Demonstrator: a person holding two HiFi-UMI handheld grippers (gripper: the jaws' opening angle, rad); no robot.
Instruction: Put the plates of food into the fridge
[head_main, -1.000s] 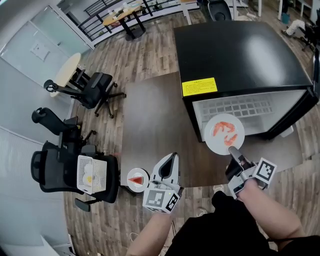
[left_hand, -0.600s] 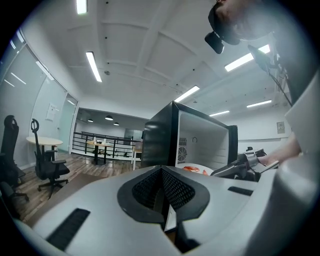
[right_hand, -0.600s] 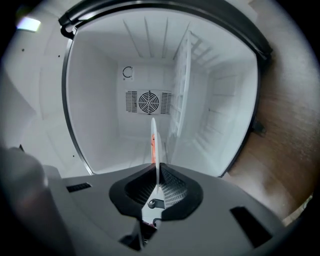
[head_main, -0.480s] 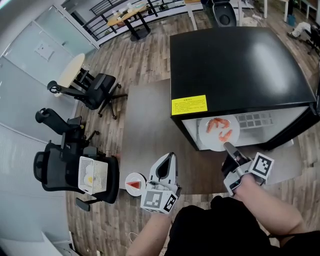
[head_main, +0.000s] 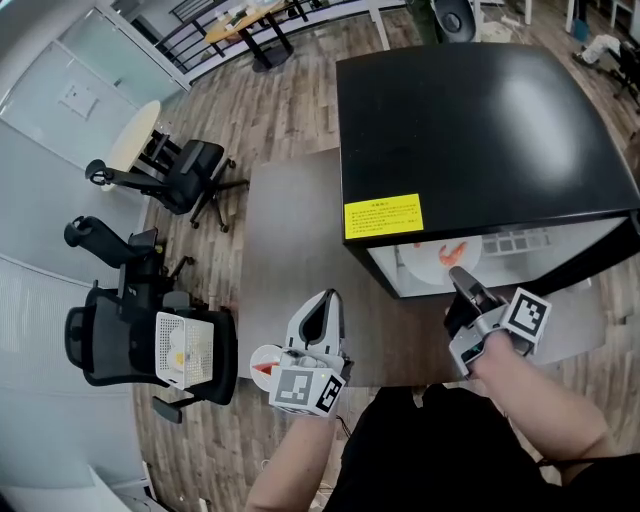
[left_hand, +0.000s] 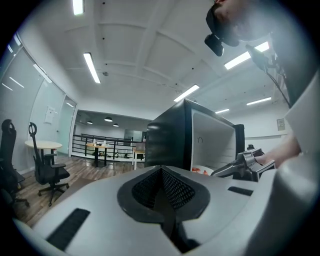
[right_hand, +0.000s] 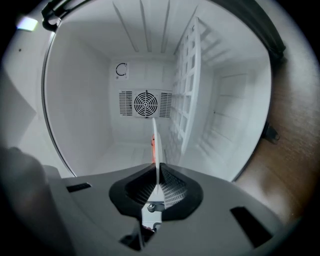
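Note:
A white plate of orange shrimp (head_main: 437, 257) lies half inside the open black fridge (head_main: 470, 120), under its top edge. My right gripper (head_main: 457, 273) is shut on the plate's near rim. In the right gripper view the plate (right_hand: 156, 145) is edge-on between the jaws of the right gripper (right_hand: 159, 182), inside the white fridge cavity (right_hand: 85, 115). A second small plate with a red slice (head_main: 260, 362) sits low at the left, partly hidden by my left gripper (head_main: 325, 298). The left gripper (left_hand: 161, 172) is shut on nothing and points towards the fridge (left_hand: 170, 140).
A fan grille (right_hand: 145, 104) is on the fridge's back wall and a white wire shelf (right_hand: 187, 90) stands to the right of the plate. Black office chairs (head_main: 185, 175) and a chair carrying a white basket (head_main: 183, 348) stand at the left. A yellow label (head_main: 383, 216) marks the fridge top.
My right gripper has pushed the shrimp plate forward, from in front of the opening to partly inside the fridge. The left gripper drifted slightly left and down over the second plate.

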